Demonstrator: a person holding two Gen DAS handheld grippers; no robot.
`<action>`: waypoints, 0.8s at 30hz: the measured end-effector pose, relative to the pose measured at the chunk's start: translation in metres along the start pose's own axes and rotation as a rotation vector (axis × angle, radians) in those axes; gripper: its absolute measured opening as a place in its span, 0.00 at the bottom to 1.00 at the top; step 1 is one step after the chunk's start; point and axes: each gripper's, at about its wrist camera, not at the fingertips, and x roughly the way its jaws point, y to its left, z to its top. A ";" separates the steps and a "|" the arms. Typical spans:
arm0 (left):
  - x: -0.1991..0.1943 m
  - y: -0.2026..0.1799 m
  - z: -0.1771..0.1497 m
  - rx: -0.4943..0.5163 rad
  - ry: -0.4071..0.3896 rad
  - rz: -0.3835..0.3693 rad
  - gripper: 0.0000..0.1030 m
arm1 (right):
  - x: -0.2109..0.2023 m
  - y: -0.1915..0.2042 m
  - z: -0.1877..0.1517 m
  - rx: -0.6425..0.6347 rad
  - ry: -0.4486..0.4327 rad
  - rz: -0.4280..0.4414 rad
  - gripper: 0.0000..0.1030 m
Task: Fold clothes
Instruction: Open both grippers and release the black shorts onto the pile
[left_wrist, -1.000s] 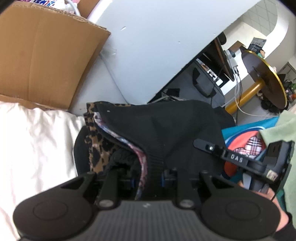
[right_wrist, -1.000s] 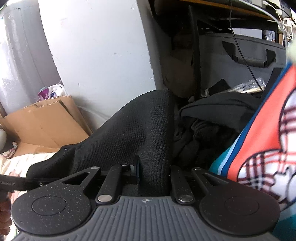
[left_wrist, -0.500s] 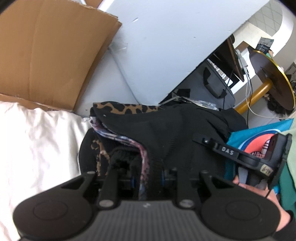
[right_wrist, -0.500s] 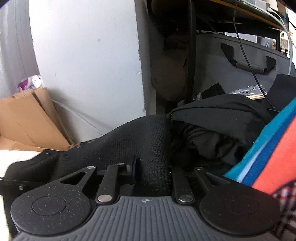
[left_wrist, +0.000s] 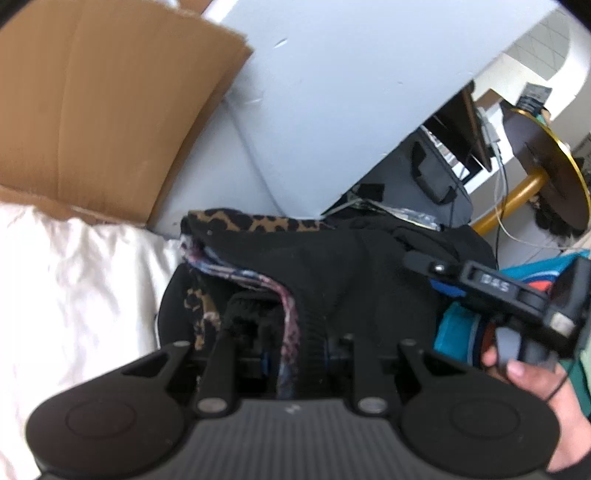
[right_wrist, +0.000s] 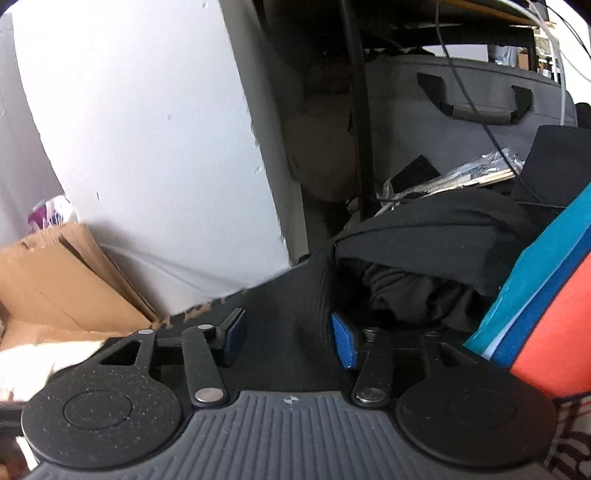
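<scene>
L gripper (left_wrist: 295, 354) is clamped on the ribbed hem of the black knit garment (left_wrist: 332, 273), w/ a purple-patterned fabric layer (left_wrist: 284, 314) pinched in alongside it. Garment lies on top of a leopard-print piece (left_wrist: 255, 223), at the edge of the white bedsheet (left_wrist: 81, 280) nearest the grey-white wall panel (left_wrist: 332, 92). Cardboard sheet (left_wrist: 103, 110) leans against that panel, at the sheet's far edge.

R gripper (right_wrist: 288, 334): jaws have just been opening; blue pads (right_wrist: 341, 341) now stand apart, black knit passing between them but not pinched. In the L view the R gripper's body shows at right, a hand (left_wrist: 535, 391) around its grip.

Just right of the knit: heap of black clothes (right_wrist: 436, 254), then teal-and-orange fabric (right_wrist: 546, 295). Behind: grey case w/ black handles (right_wrist: 461, 110).
</scene>
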 end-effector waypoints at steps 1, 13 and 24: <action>0.001 0.000 0.000 -0.006 0.003 0.002 0.24 | -0.003 0.001 -0.002 -0.002 -0.006 0.004 0.55; -0.001 -0.003 -0.001 0.002 0.011 0.025 0.25 | -0.053 0.016 -0.057 -0.091 -0.072 0.014 0.54; -0.010 -0.012 0.012 0.015 0.054 0.030 0.33 | -0.024 0.008 -0.099 -0.117 0.017 -0.065 0.52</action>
